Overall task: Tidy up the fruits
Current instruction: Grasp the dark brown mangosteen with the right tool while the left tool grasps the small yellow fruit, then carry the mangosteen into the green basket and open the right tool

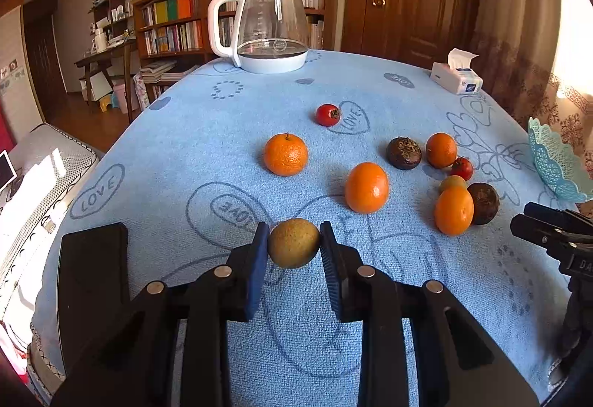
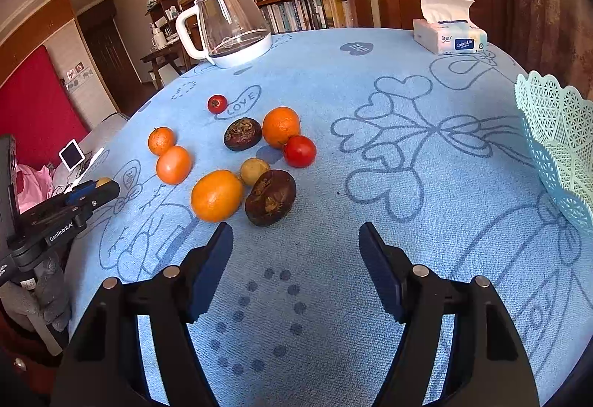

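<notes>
left gripper (image 1: 293,243) clamping yellow-green fruit (image 1: 293,243), oranges (image 1: 366,187) beyond

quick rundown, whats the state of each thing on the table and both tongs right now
left tongs: shut on the yellow-green round fruit
right tongs: open, nothing between them
clear glass kettle with white handle: upright, lid on
white tissue box: open, a tissue sticking up
pale green lattice plastic basket: upright at the table edge, the part in view holds no fruit
remaining fruits: loose on the blue cloth
</notes>
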The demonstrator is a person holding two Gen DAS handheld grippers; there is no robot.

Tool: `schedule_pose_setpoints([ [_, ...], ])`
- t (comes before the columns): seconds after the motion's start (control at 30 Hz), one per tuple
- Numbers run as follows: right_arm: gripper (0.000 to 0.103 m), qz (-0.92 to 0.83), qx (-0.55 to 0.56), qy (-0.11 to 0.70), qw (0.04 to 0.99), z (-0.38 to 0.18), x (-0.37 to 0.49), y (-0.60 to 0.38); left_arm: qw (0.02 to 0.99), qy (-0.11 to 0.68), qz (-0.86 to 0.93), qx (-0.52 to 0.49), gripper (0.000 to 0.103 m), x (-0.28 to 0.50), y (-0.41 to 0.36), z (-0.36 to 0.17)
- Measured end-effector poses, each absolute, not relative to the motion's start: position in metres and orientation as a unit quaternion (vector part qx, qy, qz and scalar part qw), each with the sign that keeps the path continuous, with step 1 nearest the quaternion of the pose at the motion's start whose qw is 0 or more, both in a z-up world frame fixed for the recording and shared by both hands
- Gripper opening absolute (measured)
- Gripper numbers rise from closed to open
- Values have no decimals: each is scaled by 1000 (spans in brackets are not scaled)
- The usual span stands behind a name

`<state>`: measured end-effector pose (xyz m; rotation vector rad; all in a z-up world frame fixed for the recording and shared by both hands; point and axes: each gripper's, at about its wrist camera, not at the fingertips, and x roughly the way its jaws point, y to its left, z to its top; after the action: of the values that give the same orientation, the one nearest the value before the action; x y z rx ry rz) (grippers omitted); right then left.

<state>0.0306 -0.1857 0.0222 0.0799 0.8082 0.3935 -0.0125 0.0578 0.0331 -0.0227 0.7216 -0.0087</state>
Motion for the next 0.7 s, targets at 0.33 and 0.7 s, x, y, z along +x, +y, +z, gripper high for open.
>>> schedule_pose_setpoints([
  [0.33, 51, 203, 18, 427, 881, 12, 74, -161, 931, 364, -10, -14, 28, -9, 57, 27],
  [0.7, 39, 195, 5, 422, 885, 9, 73, -154, 930, 367, -8, -12, 28, -8, 57, 26],
])
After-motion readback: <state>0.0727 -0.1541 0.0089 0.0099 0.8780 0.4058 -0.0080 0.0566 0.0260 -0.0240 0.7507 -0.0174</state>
